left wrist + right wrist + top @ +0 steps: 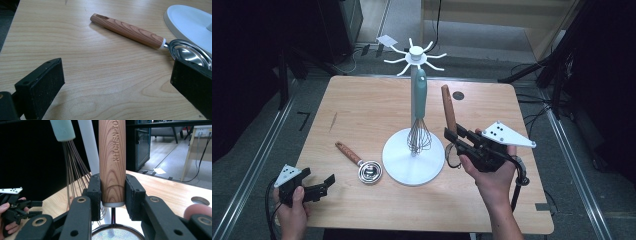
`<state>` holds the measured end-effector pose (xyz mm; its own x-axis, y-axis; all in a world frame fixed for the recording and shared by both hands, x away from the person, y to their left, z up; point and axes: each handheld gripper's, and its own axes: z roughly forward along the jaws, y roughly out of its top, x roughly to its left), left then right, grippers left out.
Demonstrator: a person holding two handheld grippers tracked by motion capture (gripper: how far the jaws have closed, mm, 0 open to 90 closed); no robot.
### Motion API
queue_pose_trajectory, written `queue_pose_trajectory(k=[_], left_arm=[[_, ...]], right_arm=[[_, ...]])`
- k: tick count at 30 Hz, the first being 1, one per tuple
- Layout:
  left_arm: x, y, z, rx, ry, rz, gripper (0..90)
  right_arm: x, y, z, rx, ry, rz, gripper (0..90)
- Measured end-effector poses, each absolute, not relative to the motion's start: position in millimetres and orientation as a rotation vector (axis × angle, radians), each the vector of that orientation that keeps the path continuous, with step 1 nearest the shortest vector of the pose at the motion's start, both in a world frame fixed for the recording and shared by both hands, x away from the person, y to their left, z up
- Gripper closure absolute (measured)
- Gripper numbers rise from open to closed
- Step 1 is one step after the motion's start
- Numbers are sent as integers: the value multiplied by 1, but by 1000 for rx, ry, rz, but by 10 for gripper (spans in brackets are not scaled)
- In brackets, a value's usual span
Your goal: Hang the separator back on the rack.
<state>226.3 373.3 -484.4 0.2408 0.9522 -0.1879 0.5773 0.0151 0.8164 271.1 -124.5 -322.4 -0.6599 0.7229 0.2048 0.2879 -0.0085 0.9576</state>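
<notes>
Right gripper (455,136) clamps strainer handle (448,109) low, center-right of frame (left gripper (328,182) open, idle); it could swing into whisk (419,131).

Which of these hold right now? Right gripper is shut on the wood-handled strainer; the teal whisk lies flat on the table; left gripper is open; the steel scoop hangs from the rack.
1. The right gripper clamps the wood-handled mesh strainer. True.
2. The teal-handled wire whisk lies flat on the table. False: it hangs from the white hook stand.
3. The left gripper is open with nothing between its fingers. True.
4. The wood-handled steel scoop hangs from the stand. False: it lies on the wooden table.
</notes>
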Motion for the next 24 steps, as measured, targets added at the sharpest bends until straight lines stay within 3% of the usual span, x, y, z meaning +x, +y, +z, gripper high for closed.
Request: queue_pose_trajectory(k=[24], left_arm=[[226, 373, -484, 1668, 1439, 558, 0]], right_arm=[[266, -119, -305, 993, 1841, 1755, 708]])
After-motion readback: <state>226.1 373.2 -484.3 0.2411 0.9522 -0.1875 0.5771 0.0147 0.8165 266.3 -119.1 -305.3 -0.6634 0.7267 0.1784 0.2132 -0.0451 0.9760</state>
